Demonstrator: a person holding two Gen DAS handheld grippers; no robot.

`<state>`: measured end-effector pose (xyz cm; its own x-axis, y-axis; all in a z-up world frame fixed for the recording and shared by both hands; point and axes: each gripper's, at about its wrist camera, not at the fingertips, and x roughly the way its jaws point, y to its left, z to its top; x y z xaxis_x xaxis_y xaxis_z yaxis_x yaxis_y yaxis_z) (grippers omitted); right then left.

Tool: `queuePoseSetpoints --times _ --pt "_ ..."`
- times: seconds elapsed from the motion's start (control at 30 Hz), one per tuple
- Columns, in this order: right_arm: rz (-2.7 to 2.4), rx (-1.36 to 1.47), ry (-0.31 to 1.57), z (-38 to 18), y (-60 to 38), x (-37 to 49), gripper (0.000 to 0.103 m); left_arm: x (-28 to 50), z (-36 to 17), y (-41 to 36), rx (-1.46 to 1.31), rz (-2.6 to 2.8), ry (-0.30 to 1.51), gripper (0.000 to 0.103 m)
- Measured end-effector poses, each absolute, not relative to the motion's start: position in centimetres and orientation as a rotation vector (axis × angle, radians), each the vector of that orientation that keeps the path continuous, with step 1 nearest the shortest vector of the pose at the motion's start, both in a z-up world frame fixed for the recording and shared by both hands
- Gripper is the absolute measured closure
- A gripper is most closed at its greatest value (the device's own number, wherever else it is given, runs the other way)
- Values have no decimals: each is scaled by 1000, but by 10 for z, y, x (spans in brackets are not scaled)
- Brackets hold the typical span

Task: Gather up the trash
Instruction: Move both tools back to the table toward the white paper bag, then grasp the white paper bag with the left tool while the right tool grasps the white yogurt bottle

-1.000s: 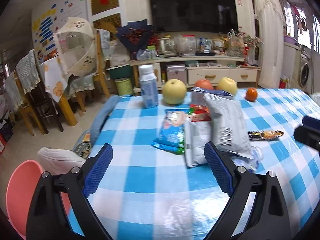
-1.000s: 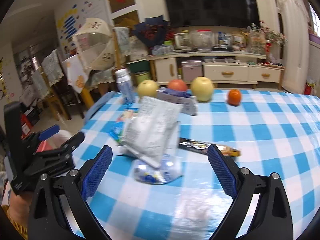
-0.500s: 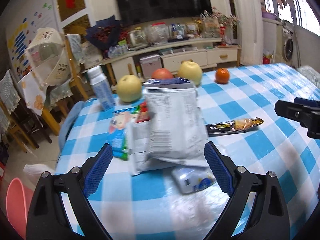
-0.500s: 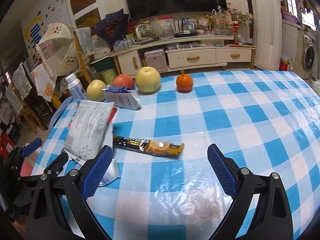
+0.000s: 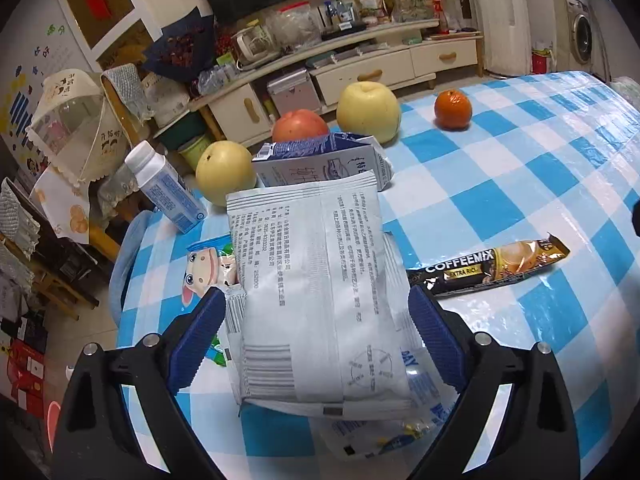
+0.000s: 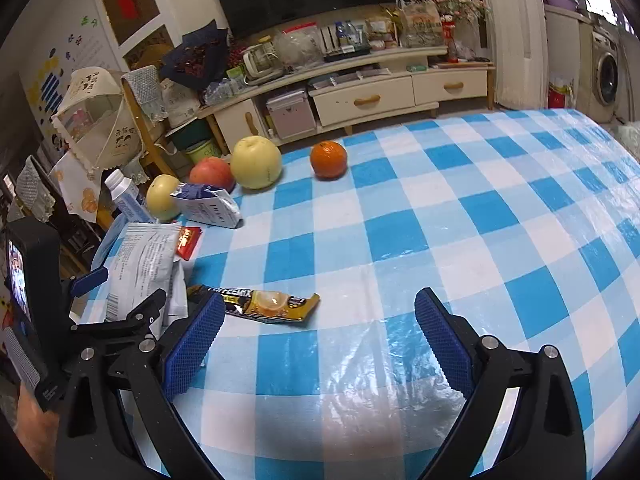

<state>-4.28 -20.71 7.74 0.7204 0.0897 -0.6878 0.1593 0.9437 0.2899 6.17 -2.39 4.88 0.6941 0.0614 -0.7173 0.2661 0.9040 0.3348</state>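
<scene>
Each hand-held gripper (image 5: 314, 326) (image 6: 320, 336) had black arms, silver screws and ribbed blue pads (image 6: 444, 342); bare skin (image 6: 34, 432) showed.

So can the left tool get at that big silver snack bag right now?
Probably yes. The left tool is open, its fingers either side of the silver snack bag, which lies on top of the wrapper pile with nothing over it. The coffee mix sachet lies clear to the right.

A blue-checked table (image 6: 460, 216) bears fruit, a coffee-mix sachet (image 5: 492, 268), a silver wrapper (image 5: 312, 288) and a crushed carton (image 5: 320, 160).
</scene>
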Motion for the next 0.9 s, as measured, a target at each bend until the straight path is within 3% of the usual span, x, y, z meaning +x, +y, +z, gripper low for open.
queuePoseSetpoints --times 0.13,0.23,0.53,0.9 --pt "-35 347 786 74 -211 -40 8 74 43 -21 395 -114 853 10" --pt "-24 335 790 74 -209 -38 8 79 41 -17 334 -121 882 26" --pt "15 297 829 68 -199 -30 8 75 47 -6 231 -142 886 42" --pt "118 244 873 59 -173 -24 8 39 63 26 147 -155 837 44"
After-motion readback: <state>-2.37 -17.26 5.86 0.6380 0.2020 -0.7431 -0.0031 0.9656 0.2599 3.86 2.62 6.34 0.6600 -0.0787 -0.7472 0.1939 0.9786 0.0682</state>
